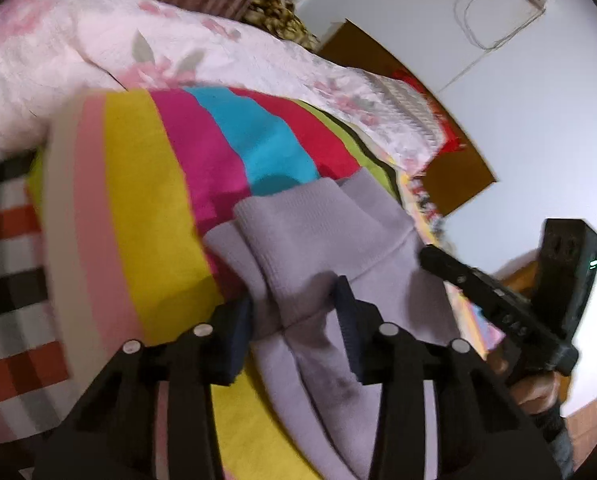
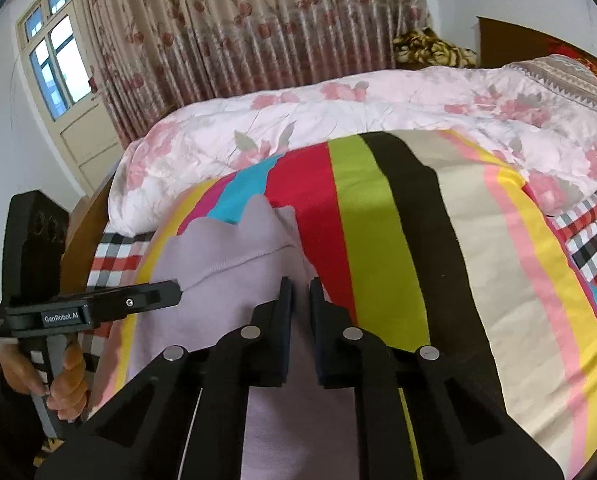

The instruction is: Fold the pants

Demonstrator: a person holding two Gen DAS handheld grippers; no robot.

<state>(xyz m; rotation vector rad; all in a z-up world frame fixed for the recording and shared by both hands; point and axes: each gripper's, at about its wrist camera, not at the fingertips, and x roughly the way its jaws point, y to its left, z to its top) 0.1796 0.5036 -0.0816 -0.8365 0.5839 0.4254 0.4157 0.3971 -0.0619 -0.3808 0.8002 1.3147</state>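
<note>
Bed under a striped sheet in broad bands of colour, a pink flowered quilt heaped along the far side, flowered curtains and a door with window panes behind.

Lilac pants spread on the stripes at the near edge, one end bunched into soft humps toward the quilt, a stitched hem showing.

Left tongs partly closed, a thick fold of the lilac cloth gathered between the two pads and apparently nipped. Right tongs drawn almost together, only a thin strip of cloth in the narrow gap, so likely clamped on one edge of the pants. Each tool visible from the other's camera, gripped by a bare hand.

Likely step: both edges just caught, ready to lift and carry over for a fold. To do well: confirm a firm bite on both sides before raising; lift both together and level, keeping the cloth taut between; carry the held edge across to meet the far end squarely; lay down flat rather than dropping; smooth out the humps first if possible, since bunched cloth folds crooked. Risk: thin right-hand pinch slipping free.
</note>
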